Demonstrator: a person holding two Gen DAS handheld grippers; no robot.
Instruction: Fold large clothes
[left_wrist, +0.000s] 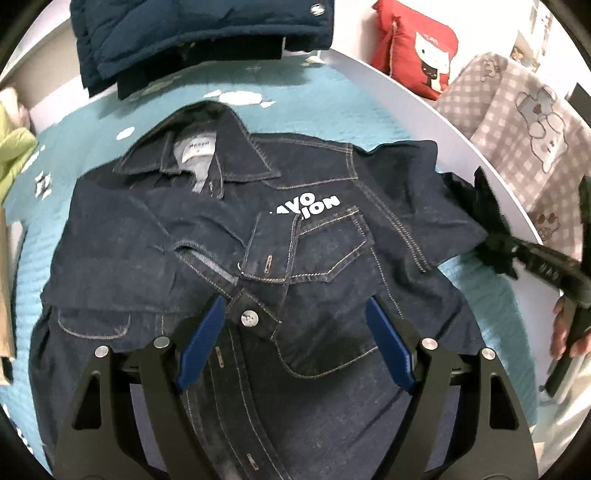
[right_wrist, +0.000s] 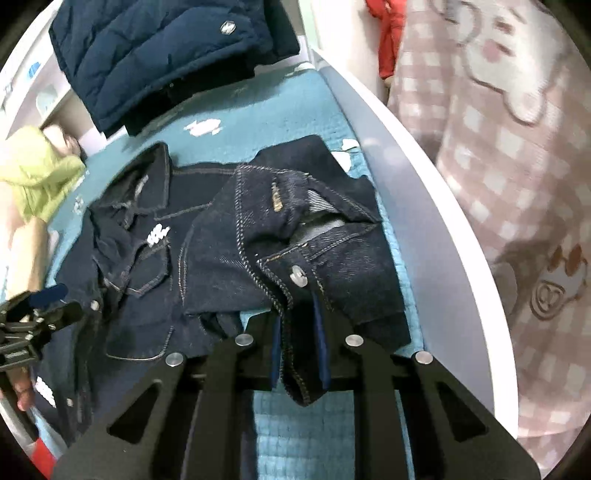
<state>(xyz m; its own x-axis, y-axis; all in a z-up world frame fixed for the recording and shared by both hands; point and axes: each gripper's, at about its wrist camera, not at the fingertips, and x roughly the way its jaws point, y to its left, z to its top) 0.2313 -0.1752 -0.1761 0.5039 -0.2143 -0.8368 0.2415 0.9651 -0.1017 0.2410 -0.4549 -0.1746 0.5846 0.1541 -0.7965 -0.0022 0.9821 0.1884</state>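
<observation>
A dark denim jacket (left_wrist: 258, 221) lies front up on the teal bed cover (left_wrist: 314, 107), collar at the far side. One sleeve is folded across its chest, and that sleeve's buttoned cuff (left_wrist: 251, 317) lies between the blue pads of my left gripper (left_wrist: 295, 301). The left gripper is open and hovers just above the cloth. In the right wrist view my right gripper (right_wrist: 297, 310) is shut on the other sleeve's cuff (right_wrist: 295, 273), near its metal button. That sleeve is bunched at the jacket's (right_wrist: 147, 277) right edge.
A folded navy puffer jacket (left_wrist: 184, 37) lies at the far end of the bed. A white bed rail (left_wrist: 424, 96) curves along the right, with a red cushion (left_wrist: 417, 48) and a pink checked blanket (left_wrist: 517, 122) beyond it. A lime-green garment (left_wrist: 14, 155) lies at the left.
</observation>
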